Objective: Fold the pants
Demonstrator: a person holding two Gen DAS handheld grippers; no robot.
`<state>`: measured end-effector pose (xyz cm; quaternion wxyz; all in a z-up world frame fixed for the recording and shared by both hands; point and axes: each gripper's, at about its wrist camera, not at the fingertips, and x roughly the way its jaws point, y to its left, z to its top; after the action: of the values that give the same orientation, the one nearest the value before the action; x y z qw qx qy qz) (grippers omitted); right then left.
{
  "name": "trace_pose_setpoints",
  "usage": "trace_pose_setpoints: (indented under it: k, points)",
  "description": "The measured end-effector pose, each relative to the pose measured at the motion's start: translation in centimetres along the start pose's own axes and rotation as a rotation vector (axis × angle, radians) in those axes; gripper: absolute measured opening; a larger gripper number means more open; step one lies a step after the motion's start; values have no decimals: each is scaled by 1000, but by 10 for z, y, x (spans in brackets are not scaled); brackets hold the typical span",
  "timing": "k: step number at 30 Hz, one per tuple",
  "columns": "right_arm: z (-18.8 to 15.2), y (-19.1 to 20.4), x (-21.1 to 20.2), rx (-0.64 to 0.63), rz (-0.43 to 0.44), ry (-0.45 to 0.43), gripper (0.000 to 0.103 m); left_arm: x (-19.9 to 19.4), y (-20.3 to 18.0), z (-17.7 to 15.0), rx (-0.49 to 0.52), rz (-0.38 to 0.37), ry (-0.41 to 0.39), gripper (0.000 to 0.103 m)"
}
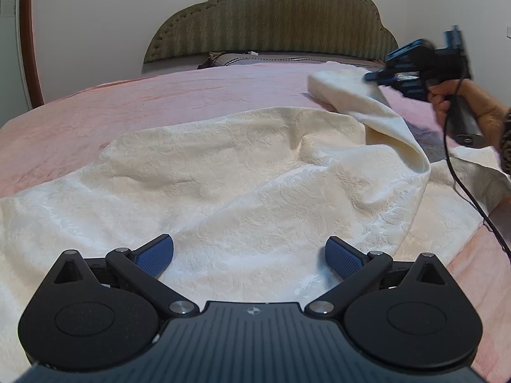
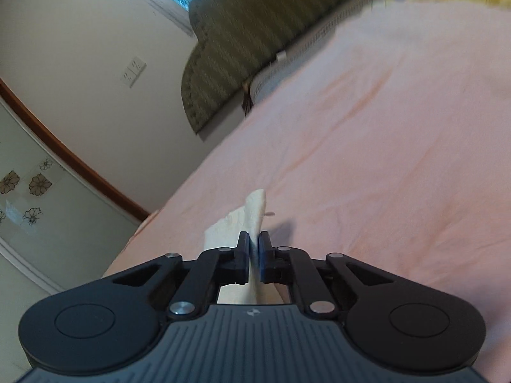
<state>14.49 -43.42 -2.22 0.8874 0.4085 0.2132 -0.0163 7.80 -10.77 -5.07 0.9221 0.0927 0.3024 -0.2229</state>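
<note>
I was at the first fold of the cream pants (image 1: pixel 242 172), which lay spread on the pink bedspread (image 1: pixel 159 95), filling the near and middle part of the bed in front of me. My right gripper (image 2: pixel 254 249) had its jaws clamped tight on a thin edge of the cream fabric, with the cloth sticking up past the fingertips in the right wrist view. Seen from my left wrist camera, that right gripper (image 1: pixel 380 78), held in my right hand (image 1: pixel 460 108), had a far-right end of the garment lifted off the bed, so the fabric hung from it in a draped fold down to the rest of the cloth.

My left gripper (image 1: pixel 249 255) stood wide open, low over the near part of the pants, with both blue pads (image 1: pixel 156 252) apart and nothing between them.

The garment's long axis seemed to run across the bed from near left to far right, though the wrinkles kept me from telling waist from hem.

I judged the next move was to carry the lifted end over toward the left, keeping the pinch firm, while the left gripper pinned or took the near edge so the layers would line up.
</note>
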Motion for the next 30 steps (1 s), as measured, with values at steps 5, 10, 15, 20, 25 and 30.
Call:
trace_pose_setpoints:
  k: [5, 10, 15, 20, 25, 30]
  points:
    - [3, -11, -97, 45, -10, -207, 5, 0, 0, 0, 1, 0, -1, 103]
    - [-4, -40, -181, 61, -20, -219, 5, 2, -1, 0, 10, 7, 0, 103]
    - [-7, -51, -158, 68, -87, -58, 79, 2, -1, 0, 11, 8, 1, 103]
    - [-3, -58, -71, 181, 82, 23, 102, 1, -1, 0, 11, 7, 1, 103]
    - [12, -57, 11, 176, 43, 111, 103, 0, 1, 0, 6, 0, 0, 103]
    - [23, -46, 44, 118, 36, 84, 92, 1, 2, 0, 1, -6, -1, 103]
